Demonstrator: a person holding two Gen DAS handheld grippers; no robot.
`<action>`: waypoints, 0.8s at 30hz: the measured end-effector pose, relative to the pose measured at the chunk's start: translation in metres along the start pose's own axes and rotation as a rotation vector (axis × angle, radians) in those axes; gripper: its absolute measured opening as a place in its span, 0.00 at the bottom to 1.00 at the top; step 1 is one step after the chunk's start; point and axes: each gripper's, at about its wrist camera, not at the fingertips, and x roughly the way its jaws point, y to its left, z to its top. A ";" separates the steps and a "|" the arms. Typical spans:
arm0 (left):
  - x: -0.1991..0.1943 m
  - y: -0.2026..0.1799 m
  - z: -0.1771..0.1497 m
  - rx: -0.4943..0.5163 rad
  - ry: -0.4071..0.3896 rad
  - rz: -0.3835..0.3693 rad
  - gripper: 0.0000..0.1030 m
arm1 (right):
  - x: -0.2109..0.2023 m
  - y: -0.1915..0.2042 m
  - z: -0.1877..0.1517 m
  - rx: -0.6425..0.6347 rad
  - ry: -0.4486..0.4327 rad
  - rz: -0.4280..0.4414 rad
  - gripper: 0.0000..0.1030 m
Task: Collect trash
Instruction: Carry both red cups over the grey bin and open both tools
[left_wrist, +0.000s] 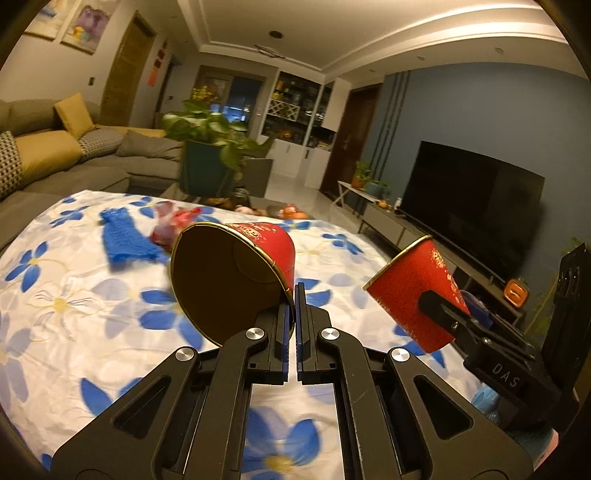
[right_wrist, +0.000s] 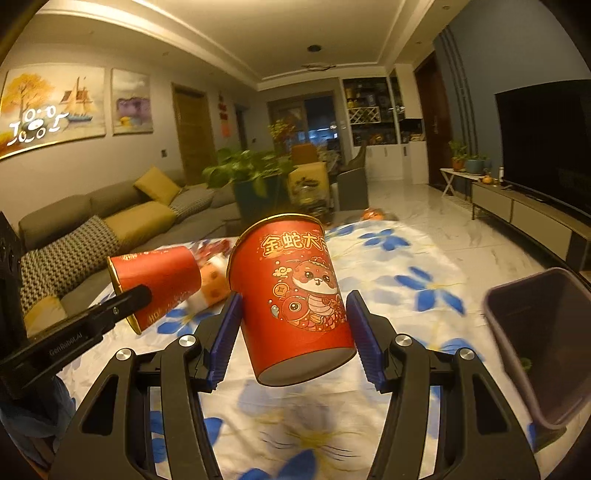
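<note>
My left gripper (left_wrist: 296, 291) is shut on the rim of a red paper cup (left_wrist: 236, 273). That cup tilts with its open mouth toward the camera, above the flowered tablecloth (left_wrist: 74, 314). My right gripper (right_wrist: 294, 295) holds a second red paper cup (right_wrist: 295, 295) with a cartoon snake print, its blue pads (right_wrist: 225, 332) against the cup's sides. In the right wrist view the left gripper (right_wrist: 144, 291) and its cup (right_wrist: 159, 277) are at the left. In the left wrist view the right gripper (left_wrist: 432, 301) and its cup (left_wrist: 410, 291) are at the right.
A purple bin (right_wrist: 535, 350) stands at the table's right edge, with a small green scrap inside. A blue knitted cloth (left_wrist: 123, 240) and a crumpled red wrapper (left_wrist: 173, 225) lie at the table's far side. Nearby lies an orange-and-white wrapper (right_wrist: 212, 286). Sofa left, TV right.
</note>
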 end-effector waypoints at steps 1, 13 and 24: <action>0.002 -0.006 -0.001 0.007 0.002 -0.011 0.01 | -0.005 -0.007 0.001 0.007 -0.012 -0.016 0.55; 0.032 -0.083 -0.007 0.101 0.026 -0.143 0.01 | -0.049 -0.071 0.006 0.066 -0.086 -0.158 0.55; 0.058 -0.154 -0.011 0.171 0.042 -0.264 0.01 | -0.084 -0.131 0.011 0.138 -0.158 -0.300 0.55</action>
